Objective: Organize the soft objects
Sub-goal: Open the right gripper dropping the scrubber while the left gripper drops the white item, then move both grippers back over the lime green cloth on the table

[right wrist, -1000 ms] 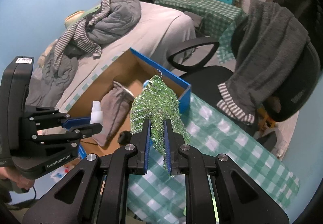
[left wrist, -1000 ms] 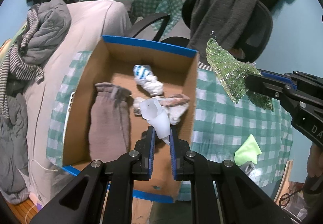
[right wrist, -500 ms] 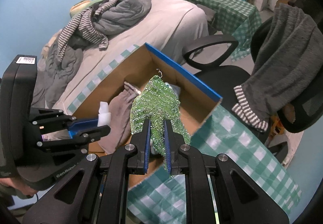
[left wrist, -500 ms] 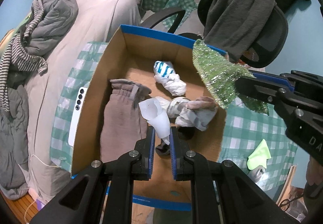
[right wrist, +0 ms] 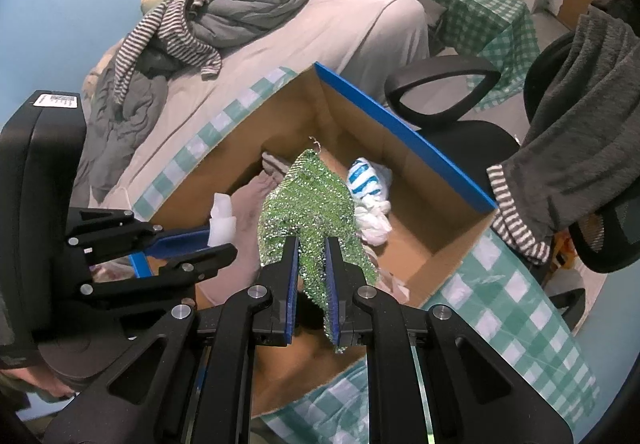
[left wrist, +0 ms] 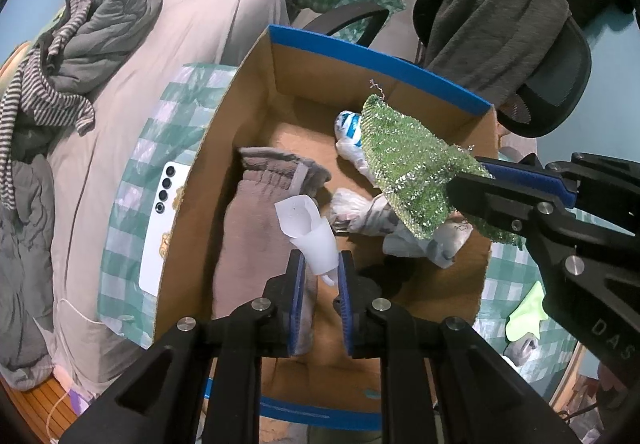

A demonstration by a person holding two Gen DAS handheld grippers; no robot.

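Left wrist view: mounted behind the left gripper [left wrist: 319, 264], looking steeply down along its fingers into the box [left wrist: 380, 61], close above its floor; bed [left wrist: 192, 31] left of the box, chair [left wrist: 532, 55] beyond it.

Right wrist view: mounted behind the right gripper [right wrist: 311, 250], tilted down less steeply, over the box [right wrist: 400, 131] near corner, close; bed [right wrist: 340, 11] and chair [right wrist: 444, 87] behind the box.

Shared: box interior, bed, chair; each view shows the other gripper beside the box.
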